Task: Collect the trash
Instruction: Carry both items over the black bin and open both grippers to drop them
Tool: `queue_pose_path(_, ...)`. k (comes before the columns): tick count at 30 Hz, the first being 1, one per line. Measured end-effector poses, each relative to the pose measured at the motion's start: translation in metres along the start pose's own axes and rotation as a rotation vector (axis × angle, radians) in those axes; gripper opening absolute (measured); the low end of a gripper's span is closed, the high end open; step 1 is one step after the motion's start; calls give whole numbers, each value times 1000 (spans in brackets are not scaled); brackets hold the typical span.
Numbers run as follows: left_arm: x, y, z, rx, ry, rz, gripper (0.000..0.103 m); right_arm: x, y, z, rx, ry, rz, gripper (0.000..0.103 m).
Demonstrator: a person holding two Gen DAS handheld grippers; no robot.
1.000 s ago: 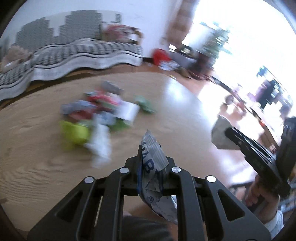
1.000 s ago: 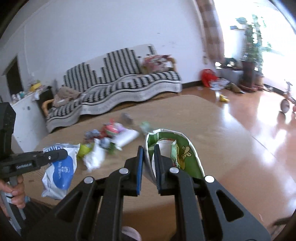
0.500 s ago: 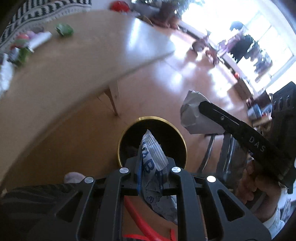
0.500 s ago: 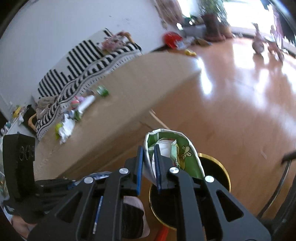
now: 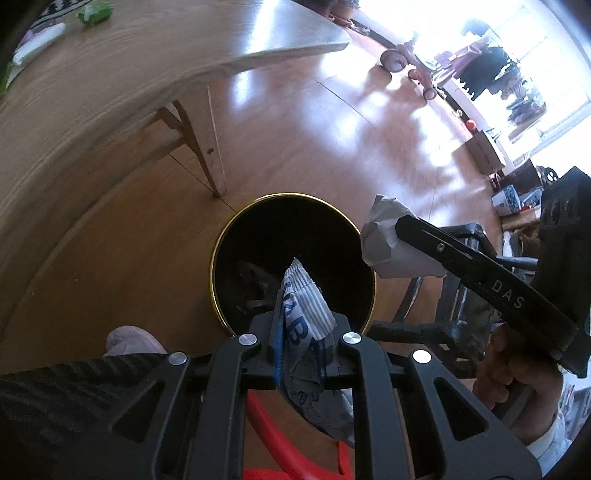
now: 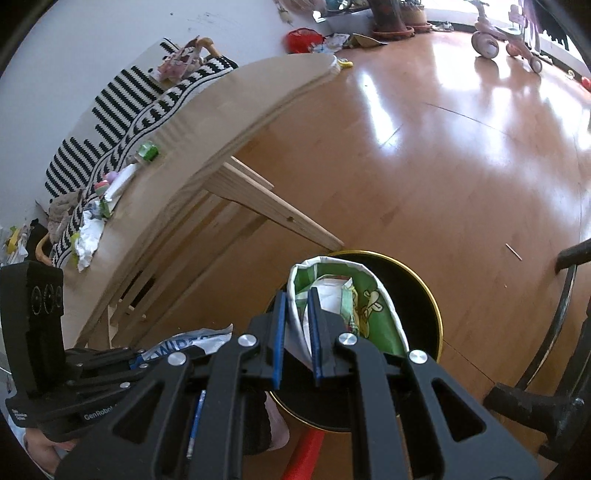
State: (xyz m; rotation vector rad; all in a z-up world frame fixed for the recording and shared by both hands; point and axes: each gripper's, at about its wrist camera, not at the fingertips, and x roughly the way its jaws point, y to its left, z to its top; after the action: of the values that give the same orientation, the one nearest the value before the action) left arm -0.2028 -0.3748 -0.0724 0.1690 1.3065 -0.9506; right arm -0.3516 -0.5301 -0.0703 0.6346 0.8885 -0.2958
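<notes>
1. Change: a second ago both grippers were over the table facing the trash pile; now both views look down at the floor, with the black bin [image 5: 291,258] right under them. So the carry is done and the drop comes next, I judge.
2. Left gripper [image 5: 301,345]: jaws pressed onto a white-and-blue wipes wrapper [image 5: 304,314], same pinch as before. The wrapper is crumpled, its ribbed sealed edge pokes up and forward over the near part of the bin opening, and the rest hangs below the jaws.
3. Right gripper [image 6: 297,332]: jaws pinching the near wall of a green snack bag [image 6: 351,302], grip unchanged. The bag is open-mouthed, white on the outside, green print with a cartoon inside, and looks to have scrap paper in it. It sits over the near left part of the bin in this view.
4. In the left view the right gripper comes in from the right, with the bag's grey-white outside just at the bin's right rim.
5. Bin: round, gold rim, some dark scraps already at the bottom, on the wood floor [image 6: 443,166] just beside a table leg [image 5: 210,147].
6. More trash [image 6: 88,236] remains far left on the table [image 6: 221,122], including a green item [image 5: 94,14], so the task is only partly done.
7. Risk: light wrappers may drift or cling to the pads on release.
</notes>
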Motion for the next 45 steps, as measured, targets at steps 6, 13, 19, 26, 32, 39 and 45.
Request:
queue_pose_path(6,14,-5,3,14,12,-10,12,5,-7,0,7,16,-5,12)
queue_pose_path(13,37,-5,5,4,49,-19,12,21,-18,-2,29,41,-22,12)
queue_pose_path(19,85,8,7,-17,140,-7,12,64,-39,-6,119,119,-25,12)
queue_pose_path(26,122,11,9,16,197,-18,12,98,-48,-6,156,192,-46,12)
queue_pose_path(32,114,4,10,-18,136,36,96,96,-62,4,253,205,-46,87)
queue_pose_path(39,69,-1,11,-33,22,66,97,43,-62,25,259,15,-95,97)
queue_pose_path(45,-51,10,14,-62,-296,133,97,-2,-27,48,128,-171,-142,97)
